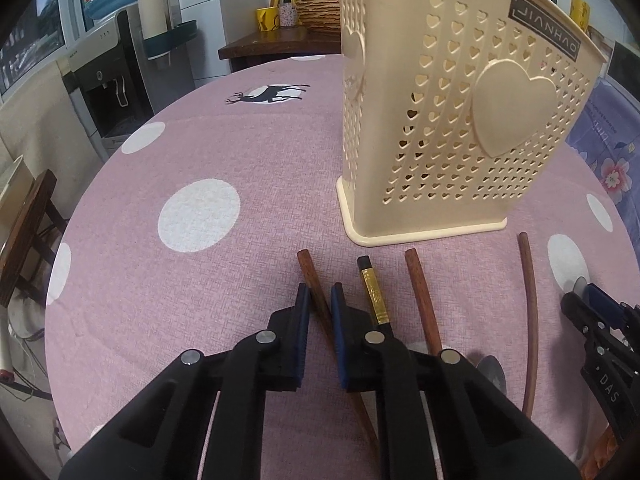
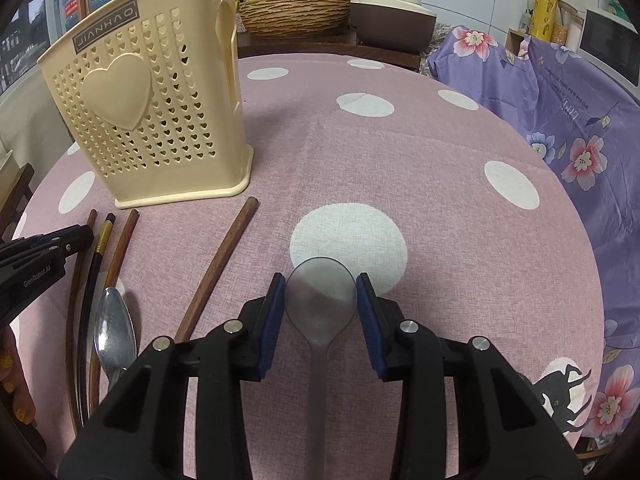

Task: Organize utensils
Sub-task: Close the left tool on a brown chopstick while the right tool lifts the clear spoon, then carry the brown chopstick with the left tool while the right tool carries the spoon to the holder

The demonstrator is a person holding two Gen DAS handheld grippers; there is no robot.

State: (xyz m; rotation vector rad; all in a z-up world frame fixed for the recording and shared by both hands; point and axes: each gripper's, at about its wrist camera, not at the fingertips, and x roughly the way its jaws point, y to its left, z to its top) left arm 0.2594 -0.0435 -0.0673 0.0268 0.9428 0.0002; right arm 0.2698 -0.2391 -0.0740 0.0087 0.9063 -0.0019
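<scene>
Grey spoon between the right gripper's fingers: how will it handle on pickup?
The grey spoon looks like smooth, translucent plastic, so probably light and slippery. The right gripper straddles the rounded bowl, where the pads may slide off. The thin handle points back under the gripper; it might flex slightly.

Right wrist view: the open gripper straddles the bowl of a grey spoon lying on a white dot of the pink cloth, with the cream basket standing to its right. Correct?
Not quite. The cream basket stands to the left of the right gripper, not to its right, as the right wrist view shows. The rest holds: the jaws are open on either side of the grey spoon bowl, over a white dot of the pink cloth.
</scene>
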